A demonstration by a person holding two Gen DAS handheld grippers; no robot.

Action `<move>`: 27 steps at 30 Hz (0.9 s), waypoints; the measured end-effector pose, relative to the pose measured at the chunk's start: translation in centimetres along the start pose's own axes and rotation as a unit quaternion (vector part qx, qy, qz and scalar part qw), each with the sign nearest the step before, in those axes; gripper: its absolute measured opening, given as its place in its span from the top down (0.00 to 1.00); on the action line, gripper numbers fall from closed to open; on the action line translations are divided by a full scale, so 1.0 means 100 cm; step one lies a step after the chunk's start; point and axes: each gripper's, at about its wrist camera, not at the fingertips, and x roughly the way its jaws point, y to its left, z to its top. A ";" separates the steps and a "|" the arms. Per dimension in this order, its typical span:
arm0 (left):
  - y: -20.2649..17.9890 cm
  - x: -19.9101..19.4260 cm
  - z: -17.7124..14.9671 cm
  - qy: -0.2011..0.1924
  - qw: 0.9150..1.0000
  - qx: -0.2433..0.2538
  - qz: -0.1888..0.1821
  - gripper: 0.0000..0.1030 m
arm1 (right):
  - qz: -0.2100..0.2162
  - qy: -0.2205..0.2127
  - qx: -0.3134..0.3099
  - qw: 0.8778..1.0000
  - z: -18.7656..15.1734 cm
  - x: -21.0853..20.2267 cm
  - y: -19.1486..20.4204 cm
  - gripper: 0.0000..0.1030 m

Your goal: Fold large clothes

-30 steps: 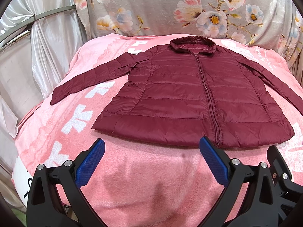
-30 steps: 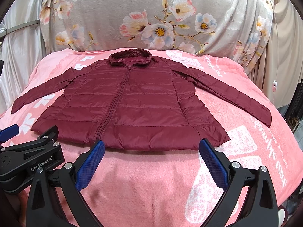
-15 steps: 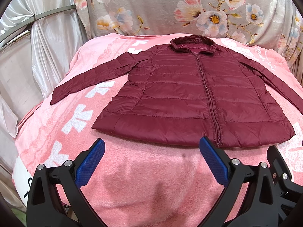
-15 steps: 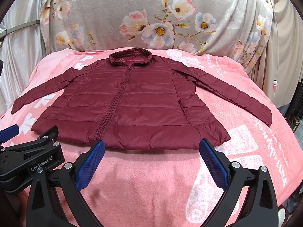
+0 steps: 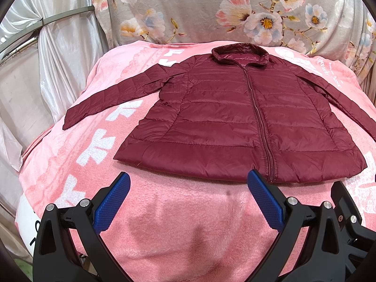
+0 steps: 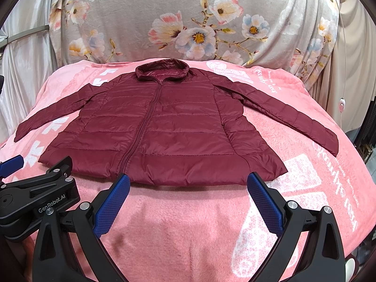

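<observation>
While both tools sit low at the near edge of the bed, the maroon quilted jacket point(image 5: 244, 117) lies flat and face up on the pink blanket point(image 5: 176, 211), zipped closed, collar toward the floral-draped backrest point(image 6: 188, 23) and hem toward the cameras. Both sleeves are spread outward and angled down; the left sleeve cuff point(image 5: 70, 122) rests on the white lettering of the blanket, and the right sleeve cuff point(image 6: 329, 143) lies near the blanket's right edge. Left gripper point(image 5: 188, 199): jaws spread wide, holding nothing, blue pads just short of the hem and apart from it. Right gripper point(image 6: 188, 199): jaws likewise wide and empty, tips just short of the hem, not touching. In the right wrist view the left tool's black body shows at lower left, beside the right one. Pale satin curtain point(image 5: 47, 58) hangs at the left side.
</observation>
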 end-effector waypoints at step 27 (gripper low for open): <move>-0.001 0.010 -0.004 0.012 1.000 0.003 -0.006 0.05 | 0.019 0.017 0.002 1.000 -0.003 0.018 0.002 0.05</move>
